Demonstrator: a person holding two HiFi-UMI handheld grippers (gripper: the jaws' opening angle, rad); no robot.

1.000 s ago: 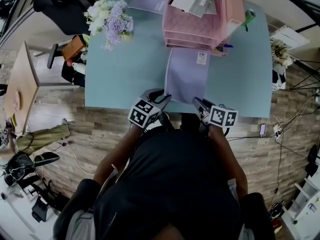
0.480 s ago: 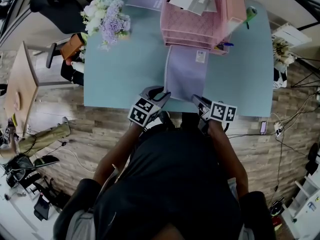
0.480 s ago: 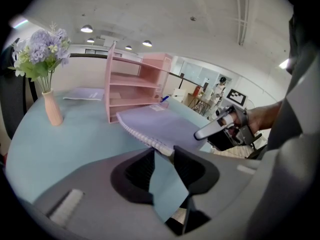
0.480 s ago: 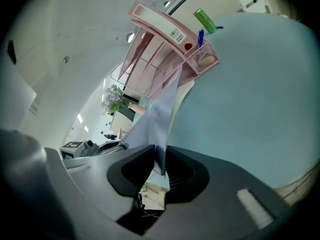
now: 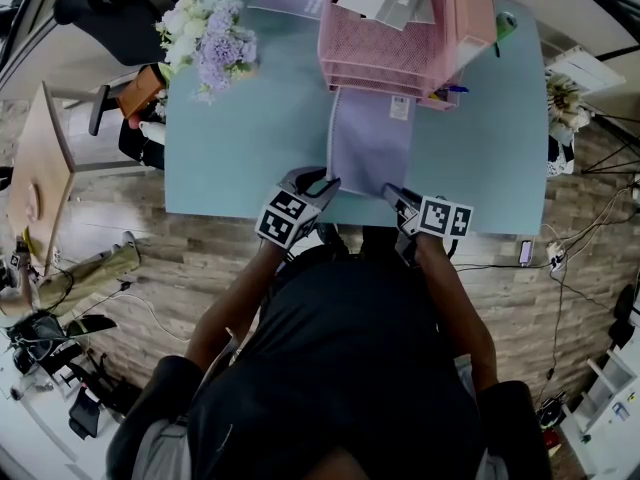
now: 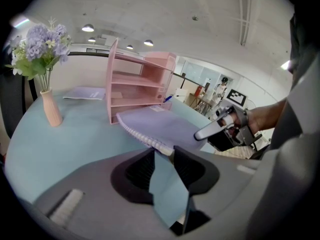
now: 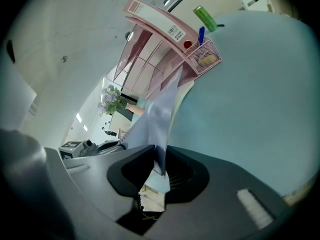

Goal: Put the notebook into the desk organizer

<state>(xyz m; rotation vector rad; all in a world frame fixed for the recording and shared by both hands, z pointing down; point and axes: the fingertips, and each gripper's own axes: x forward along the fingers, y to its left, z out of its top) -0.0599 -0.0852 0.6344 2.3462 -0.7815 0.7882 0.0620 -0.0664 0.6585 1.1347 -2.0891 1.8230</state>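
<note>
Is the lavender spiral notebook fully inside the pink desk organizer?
No, most of the lavender spiral notebook sticks out in front of the pink desk organizer.

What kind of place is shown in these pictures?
Probably an office or lab room set up for recording: a light blue desk carries a pink desk organizer and a vase of flowers, while cables lie on the wood-pattern floor around it.

Soft, even light comes from round ceiling lamps. The head view is rather dim and bends at its edges. Both gripper views have dark corners; the notebook shows a pale sheen.
</note>
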